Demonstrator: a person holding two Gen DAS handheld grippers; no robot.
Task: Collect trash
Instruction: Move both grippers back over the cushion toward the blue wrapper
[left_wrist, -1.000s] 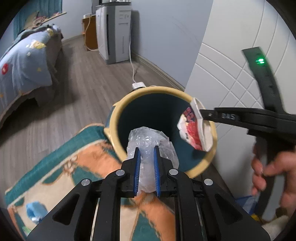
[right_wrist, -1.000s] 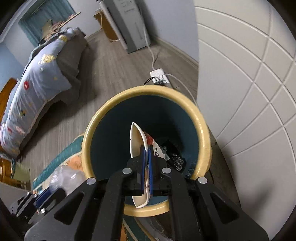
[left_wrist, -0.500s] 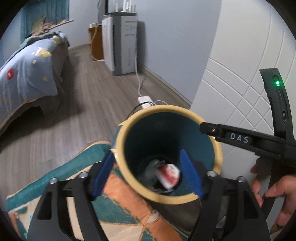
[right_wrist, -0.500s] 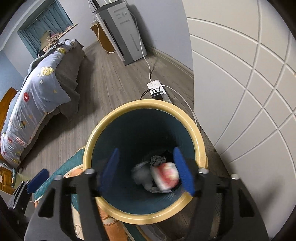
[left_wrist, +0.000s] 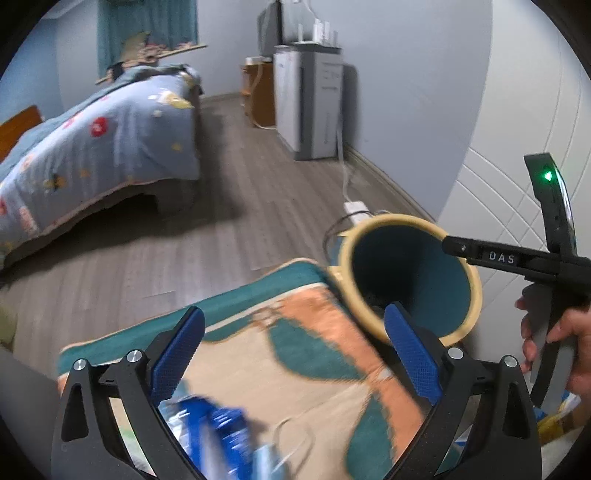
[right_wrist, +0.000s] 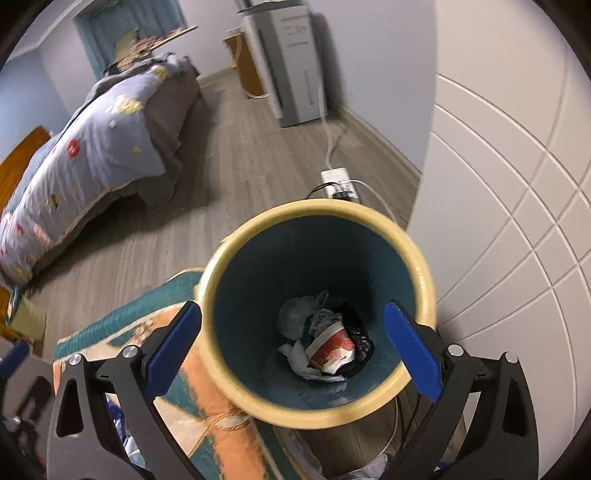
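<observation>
A teal bin with a cream rim (right_wrist: 421, 280) stands on the floor beside the white wall; it also shows in the left wrist view (left_wrist: 472, 284). Inside lie a red-and-white paper cup (right_wrist: 332, 349), clear plastic (right_wrist: 299, 315) and dark wrappers. My right gripper (right_wrist: 291, 345) is open and empty above the bin mouth. My left gripper (left_wrist: 295, 350) is open and empty over the patterned rug (left_wrist: 295, 343), left of the bin. Blurred blue-and-white trash (left_wrist: 218, 424) lies on the rug between its fingers. The right gripper's body (left_wrist: 517, 258) shows at the right.
A bed with a blue quilt (left_wrist: 92, 147) stands to the left. A white appliance (left_wrist: 314, 107) stands by the far wall, with its cord and a power strip (right_wrist: 338, 181) on the wood floor behind the bin. A white panelled wall (right_wrist: 517, 221) is on the right.
Both grippers opened and dropped the clear plastic and the paper cup into the bin. The left gripper then swung left and back over the rug; the right one rose slightly.
</observation>
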